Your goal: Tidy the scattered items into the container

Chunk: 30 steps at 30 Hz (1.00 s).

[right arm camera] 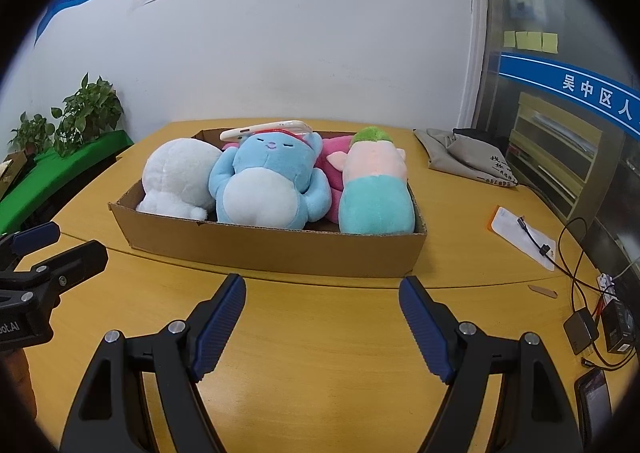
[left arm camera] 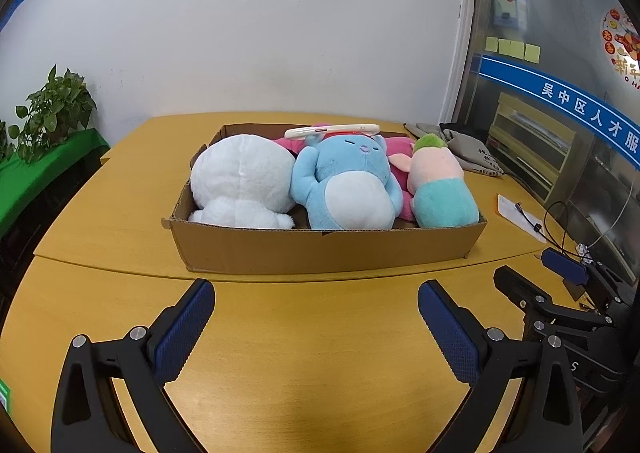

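A shallow cardboard box (left arm camera: 320, 249) (right arm camera: 280, 249) stands on the wooden table. In it lie a white plush (left arm camera: 240, 181) (right arm camera: 176, 177), a blue plush (left arm camera: 348, 185) (right arm camera: 268, 181), a pink plush (left arm camera: 400, 157) (right arm camera: 334, 165) and a pink-and-teal plush with green hair (left arm camera: 440, 189) (right arm camera: 376, 189). A white phone (left arm camera: 332, 130) (right arm camera: 266, 130) rests on the blue plush's head. My left gripper (left arm camera: 316, 317) is open and empty before the box. My right gripper (right arm camera: 322, 313) is open and empty beside it, and shows in the left wrist view (left arm camera: 532, 277).
A grey cloth bag (right arm camera: 468, 157) lies at the back right. A white packet with a cable (right arm camera: 524, 237), chargers and wires (right arm camera: 592, 317) and a phone (right arm camera: 596, 401) lie along the right edge. Potted plants (right arm camera: 88, 113) stand on a green shelf at left.
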{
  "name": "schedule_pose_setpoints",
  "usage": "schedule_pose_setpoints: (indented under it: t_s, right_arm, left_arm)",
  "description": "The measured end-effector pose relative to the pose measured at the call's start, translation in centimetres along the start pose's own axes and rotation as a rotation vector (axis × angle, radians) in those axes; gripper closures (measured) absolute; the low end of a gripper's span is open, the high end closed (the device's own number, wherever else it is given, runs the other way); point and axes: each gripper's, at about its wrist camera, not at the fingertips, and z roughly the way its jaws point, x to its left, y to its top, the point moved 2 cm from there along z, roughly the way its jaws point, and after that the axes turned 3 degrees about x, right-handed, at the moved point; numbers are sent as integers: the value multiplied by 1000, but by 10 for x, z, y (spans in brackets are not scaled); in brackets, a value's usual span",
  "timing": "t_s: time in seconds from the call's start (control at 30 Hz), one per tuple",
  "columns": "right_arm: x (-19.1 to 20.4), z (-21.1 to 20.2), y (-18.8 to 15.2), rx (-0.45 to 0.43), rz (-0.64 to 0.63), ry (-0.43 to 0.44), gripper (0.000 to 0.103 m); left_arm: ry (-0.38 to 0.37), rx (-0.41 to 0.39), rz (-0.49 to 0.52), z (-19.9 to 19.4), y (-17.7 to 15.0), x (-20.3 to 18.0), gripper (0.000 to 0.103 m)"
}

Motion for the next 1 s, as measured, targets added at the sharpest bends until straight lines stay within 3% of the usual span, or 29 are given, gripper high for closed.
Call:
schedule_pose_setpoints:
  t_s: [1.0]
  right_arm:
    - [-9,14,-3,24,9,-20,24]
  left_arm:
    - [9,24,8,19,-2,-1,0]
